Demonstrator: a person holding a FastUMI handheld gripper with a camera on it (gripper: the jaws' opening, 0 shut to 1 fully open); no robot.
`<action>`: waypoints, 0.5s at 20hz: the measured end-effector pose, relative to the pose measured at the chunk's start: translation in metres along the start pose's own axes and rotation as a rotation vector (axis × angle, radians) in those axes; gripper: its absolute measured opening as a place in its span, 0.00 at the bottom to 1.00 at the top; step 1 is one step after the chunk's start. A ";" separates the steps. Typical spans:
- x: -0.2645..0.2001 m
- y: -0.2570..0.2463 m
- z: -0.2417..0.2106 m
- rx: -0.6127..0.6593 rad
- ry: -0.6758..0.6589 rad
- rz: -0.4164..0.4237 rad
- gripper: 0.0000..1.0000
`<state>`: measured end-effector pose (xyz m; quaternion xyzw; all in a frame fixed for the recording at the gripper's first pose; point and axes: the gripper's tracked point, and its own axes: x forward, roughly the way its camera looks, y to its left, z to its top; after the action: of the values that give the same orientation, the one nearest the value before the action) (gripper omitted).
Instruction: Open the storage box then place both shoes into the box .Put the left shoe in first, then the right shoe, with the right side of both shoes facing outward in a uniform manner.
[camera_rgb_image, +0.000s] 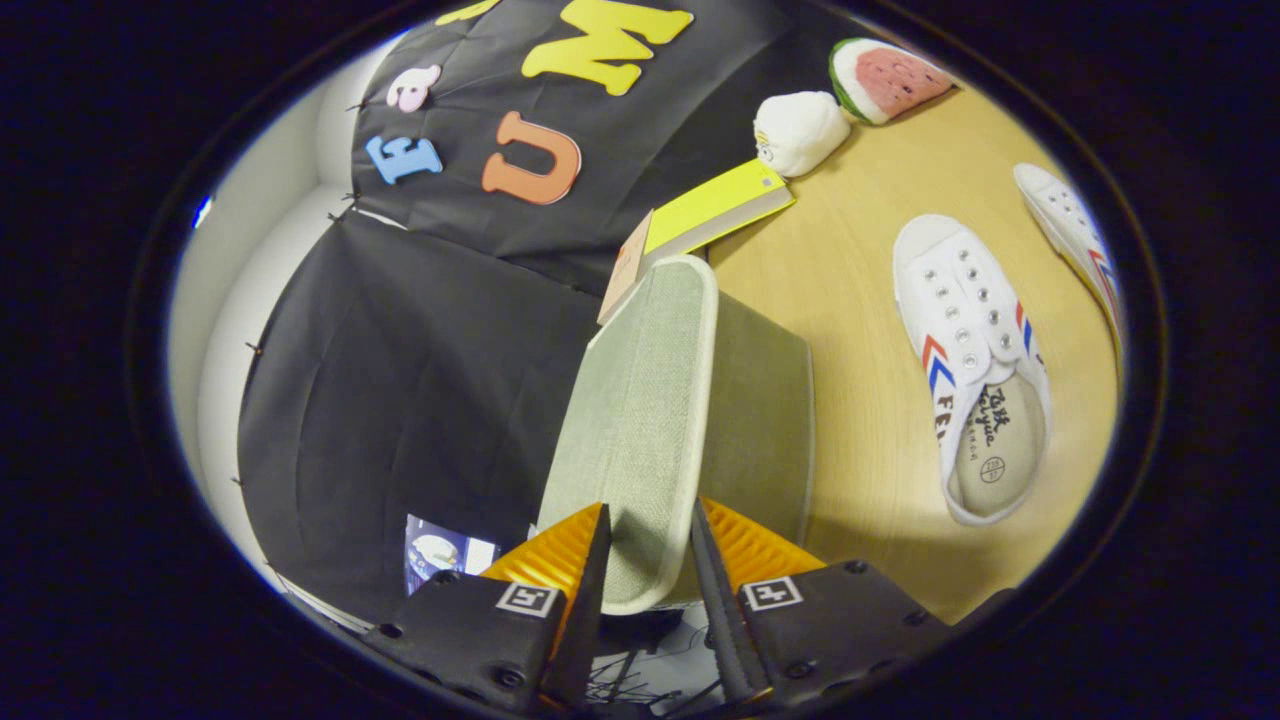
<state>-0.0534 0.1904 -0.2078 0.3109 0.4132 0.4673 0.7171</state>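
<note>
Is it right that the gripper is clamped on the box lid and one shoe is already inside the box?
Not quite. The gripper is clamped on the lid of the storage box, but the gripper view shows both shoes, the nearer shoe and the farther shoe, out on the table.

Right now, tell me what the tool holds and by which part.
The tool is shut on the storage box lid, gripping its near edge between both fingers.

gripper (648, 560), square tag markings, visible screws
</note>
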 end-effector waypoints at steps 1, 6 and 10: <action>-0.002 0.002 0.001 -0.022 -0.002 -0.009 0.44; -0.010 0.025 0.012 -0.094 -0.027 -0.042 0.08; -0.021 0.064 0.024 -0.176 -0.049 -0.052 0.06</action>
<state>-0.0636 0.1935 -0.1371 0.2473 0.3607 0.4754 0.7634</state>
